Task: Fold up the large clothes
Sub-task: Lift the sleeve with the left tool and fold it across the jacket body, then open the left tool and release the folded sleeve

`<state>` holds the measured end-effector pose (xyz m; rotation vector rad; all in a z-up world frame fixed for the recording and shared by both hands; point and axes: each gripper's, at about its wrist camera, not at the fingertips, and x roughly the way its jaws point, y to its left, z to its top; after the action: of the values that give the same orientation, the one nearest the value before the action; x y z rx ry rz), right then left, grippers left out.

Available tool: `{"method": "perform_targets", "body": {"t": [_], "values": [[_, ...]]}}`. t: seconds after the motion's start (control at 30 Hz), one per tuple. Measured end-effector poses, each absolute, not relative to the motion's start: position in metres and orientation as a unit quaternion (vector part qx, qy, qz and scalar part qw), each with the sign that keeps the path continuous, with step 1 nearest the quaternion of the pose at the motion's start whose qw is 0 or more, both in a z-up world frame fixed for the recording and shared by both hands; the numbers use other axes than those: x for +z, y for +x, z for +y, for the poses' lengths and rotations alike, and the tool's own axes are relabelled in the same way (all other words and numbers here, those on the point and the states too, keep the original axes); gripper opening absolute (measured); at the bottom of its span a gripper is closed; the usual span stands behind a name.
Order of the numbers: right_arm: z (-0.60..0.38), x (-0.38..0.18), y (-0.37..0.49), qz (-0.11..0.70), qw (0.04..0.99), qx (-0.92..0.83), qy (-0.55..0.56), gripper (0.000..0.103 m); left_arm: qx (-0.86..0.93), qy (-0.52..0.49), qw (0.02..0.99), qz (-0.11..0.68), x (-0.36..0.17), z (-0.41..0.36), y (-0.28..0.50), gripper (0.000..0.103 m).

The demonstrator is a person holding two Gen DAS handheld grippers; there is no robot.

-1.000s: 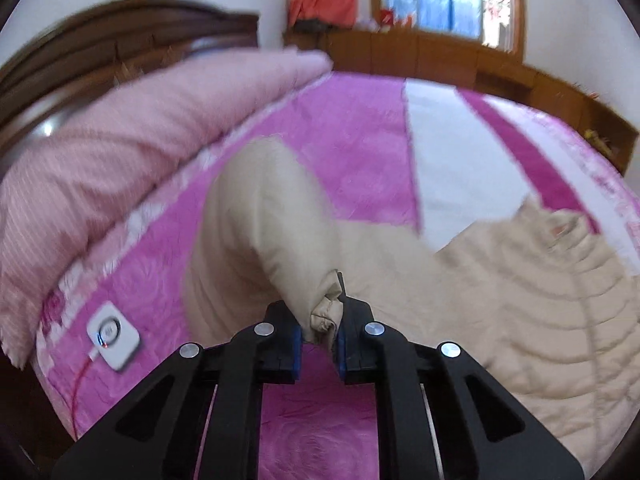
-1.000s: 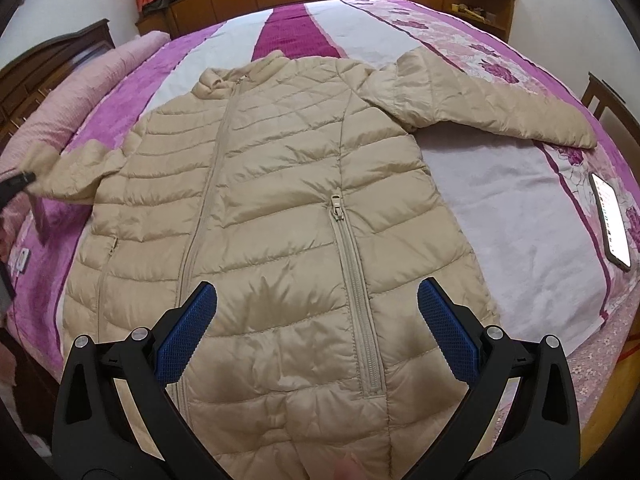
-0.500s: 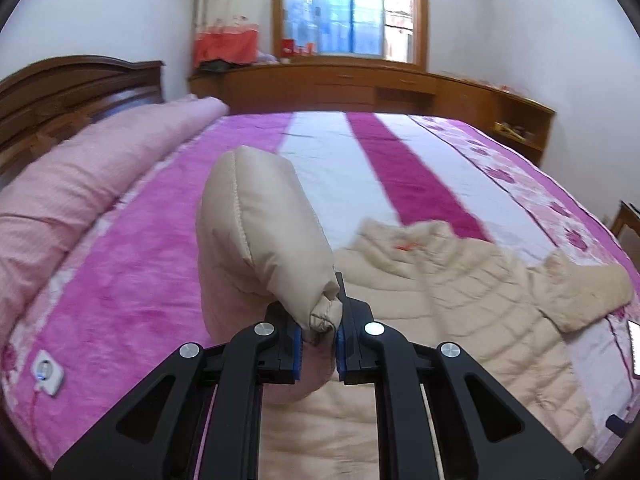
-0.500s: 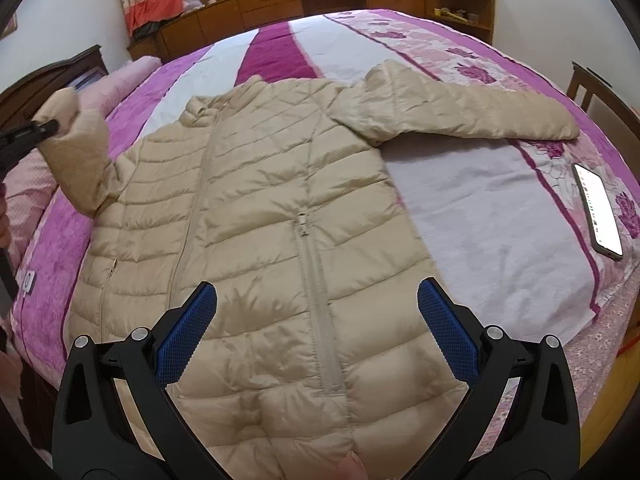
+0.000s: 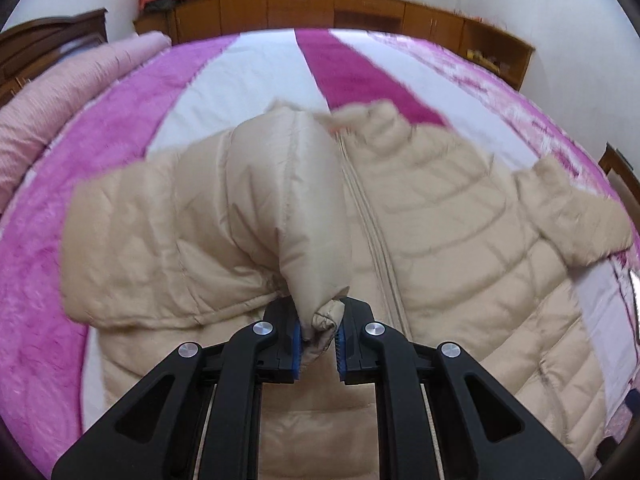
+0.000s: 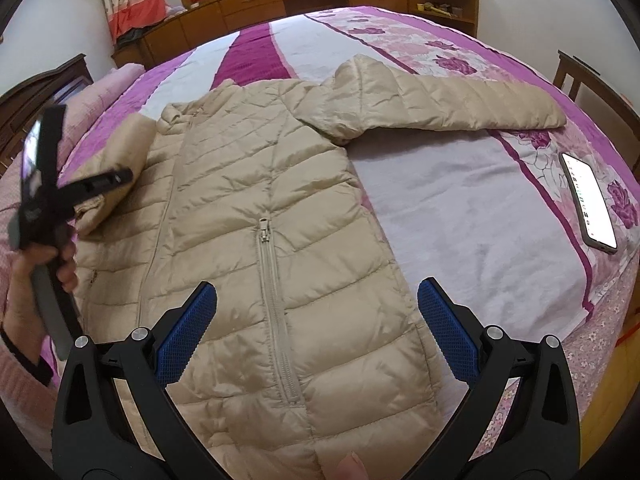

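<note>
A beige quilted puffer jacket (image 6: 256, 184) lies front up on the bed, zipper closed, its right sleeve (image 6: 448, 100) stretched out toward the right. My left gripper (image 5: 319, 340) is shut on the cuff of the left sleeve (image 5: 288, 200) and holds it folded over the jacket's chest, left of the zipper (image 5: 372, 232). It also shows in the right wrist view (image 6: 116, 178) at the far left. My right gripper (image 6: 316, 320) is wide open and empty, hovering above the jacket's lower front.
The bed (image 6: 440, 208) has a pink, purple and white cover. A phone (image 6: 590, 200) lies near its right edge. A rolled pink quilt (image 5: 52, 92) lies along the left by a dark headboard. Wooden cabinets (image 5: 328, 8) line the far wall. A chair (image 6: 596, 92) stands at right.
My left gripper has carried the sleeve cuff from out at the left, up and across onto the jacket's chest. The right gripper has stayed open above the lower front.
</note>
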<state>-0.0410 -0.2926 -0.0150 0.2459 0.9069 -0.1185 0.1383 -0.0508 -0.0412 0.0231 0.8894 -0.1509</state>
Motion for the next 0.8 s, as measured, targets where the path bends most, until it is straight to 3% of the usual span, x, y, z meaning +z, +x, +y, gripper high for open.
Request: {"method": "perform_targets", "body": {"t": [0.13, 0.17, 0.2, 0.27, 0.47, 0.8], "values": [[-0.295, -0.018, -0.040, 0.439, 0.889, -0.059, 0.119, 0.100, -0.078, 0.016, 0.891, 0.446, -0.059, -0.056, 0.140, 0.016], [-0.295, -0.019, -0.039, 0.440, 0.888, -0.060, 0.119, 0.100, -0.079, 0.017, 0.891, 0.447, -0.061, -0.057, 0.139, 0.025], [-0.296, -0.019, -0.039, 0.440, 0.888, -0.060, 0.120, 0.100, -0.086, 0.014, 0.890, 0.448, -0.060, -0.058, 0.138, 0.041], [-0.296, -0.020, -0.038, 0.441, 0.887, -0.061, 0.121, 0.100, -0.105, -0.002, 0.888, 0.448, -0.057, -0.059, 0.133, 0.060], [-0.292, -0.020, -0.037, 0.440, 0.888, -0.055, 0.119, 0.100, -0.128, -0.006, 0.881, 0.455, -0.045, -0.061, 0.111, 0.081], [-0.275, -0.013, -0.036, 0.437, 0.892, -0.042, 0.105, 0.100, -0.085, 0.010, 0.887, 0.454, -0.017, -0.033, 0.076, 0.085]]}}
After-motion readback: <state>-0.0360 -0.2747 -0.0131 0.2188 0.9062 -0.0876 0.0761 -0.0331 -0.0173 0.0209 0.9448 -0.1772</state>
